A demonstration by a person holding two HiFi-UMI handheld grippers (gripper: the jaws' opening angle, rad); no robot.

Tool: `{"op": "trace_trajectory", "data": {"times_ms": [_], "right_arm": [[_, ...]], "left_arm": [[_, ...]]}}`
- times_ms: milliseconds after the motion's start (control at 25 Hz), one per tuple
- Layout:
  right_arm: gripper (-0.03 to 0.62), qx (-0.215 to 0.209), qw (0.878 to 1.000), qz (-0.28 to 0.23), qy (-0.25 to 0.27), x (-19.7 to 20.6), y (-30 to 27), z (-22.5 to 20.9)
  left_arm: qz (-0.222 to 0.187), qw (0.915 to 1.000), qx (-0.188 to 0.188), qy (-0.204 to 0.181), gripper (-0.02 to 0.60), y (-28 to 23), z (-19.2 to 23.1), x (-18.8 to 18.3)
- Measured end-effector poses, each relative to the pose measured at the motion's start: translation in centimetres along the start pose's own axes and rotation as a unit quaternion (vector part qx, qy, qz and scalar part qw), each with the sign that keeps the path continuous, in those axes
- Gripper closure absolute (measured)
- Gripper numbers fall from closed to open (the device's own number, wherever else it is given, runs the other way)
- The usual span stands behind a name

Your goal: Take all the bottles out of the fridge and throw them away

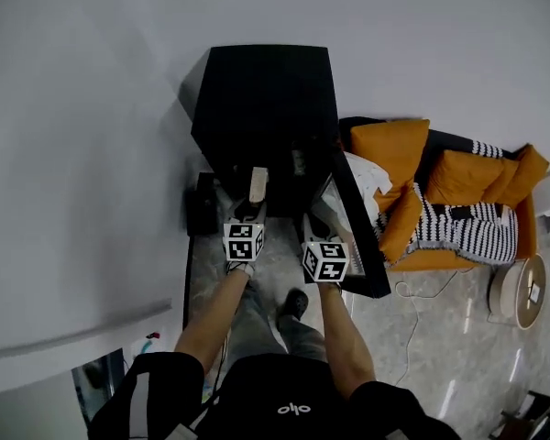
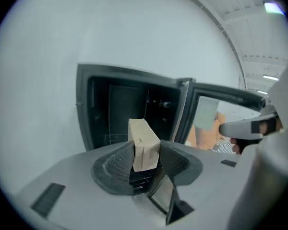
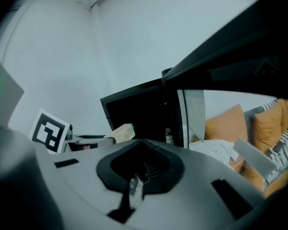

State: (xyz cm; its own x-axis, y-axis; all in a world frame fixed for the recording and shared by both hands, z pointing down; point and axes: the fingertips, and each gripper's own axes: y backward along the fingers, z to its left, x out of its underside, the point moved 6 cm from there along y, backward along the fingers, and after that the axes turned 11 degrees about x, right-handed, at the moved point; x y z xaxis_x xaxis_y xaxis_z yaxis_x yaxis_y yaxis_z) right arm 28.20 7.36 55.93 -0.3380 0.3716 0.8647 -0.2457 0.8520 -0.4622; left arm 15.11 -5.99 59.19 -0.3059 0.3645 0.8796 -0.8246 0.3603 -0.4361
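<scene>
Clamping left tongs [image 2: 147,158] partway shut on carton [image 2: 141,138], holding right tongs [image 3: 143,163] closed and empty, pointing both at open fridge [image 1: 261,99] with bottle [image 3: 169,136] inside.

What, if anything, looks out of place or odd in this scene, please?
The left tool grips a tan carton, box-shaped rather than a bottle, before the open fridge. A small bottle stands inside the fridge. Nothing looks spilled.

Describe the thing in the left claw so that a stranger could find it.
Find the black fridge against the white wall, its door open. Before it, the left claw grips a tan carton. It is the only pale boxy thing there; the bottle inside is far smaller.
</scene>
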Motion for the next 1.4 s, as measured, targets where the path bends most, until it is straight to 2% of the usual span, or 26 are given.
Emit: {"op": "trace_trajectory", "data": {"times_ms": [400, 600, 840, 1200, 1400], "right_arm": [[0.586, -0.052, 0.998, 0.001, 0.047, -1.7, 3.8, 1.5], [0.586, -0.075, 0.995, 0.006, 0.070, -1.8, 3.9, 3.0], [0.586, -0.115, 0.988, 0.009, 0.098, -2.2, 3.1, 6.5], [0.586, -0.192, 0.971, 0.015, 0.140, -2.0, 1.1, 15.7], [0.586, -0.219, 0.963, 0.020, 0.154, -1.8, 0.2, 19.9]], "left_arm": [[-0.041, 0.9984, -0.037, 0.010, 0.410, 7.6, -3.8, -2.1], [-0.061, 0.9963, -0.056, 0.021, 0.410, 10.1, -3.7, -2.4], [-0.080, 0.9912, -0.098, 0.038, 0.410, 14.0, -1.8, -2.0], [-0.098, 0.9787, -0.167, 0.067, 0.410, 21.0, 3.4, -0.3], [-0.102, 0.9724, -0.194, 0.080, 0.410, 23.9, 6.3, 0.2]]}}
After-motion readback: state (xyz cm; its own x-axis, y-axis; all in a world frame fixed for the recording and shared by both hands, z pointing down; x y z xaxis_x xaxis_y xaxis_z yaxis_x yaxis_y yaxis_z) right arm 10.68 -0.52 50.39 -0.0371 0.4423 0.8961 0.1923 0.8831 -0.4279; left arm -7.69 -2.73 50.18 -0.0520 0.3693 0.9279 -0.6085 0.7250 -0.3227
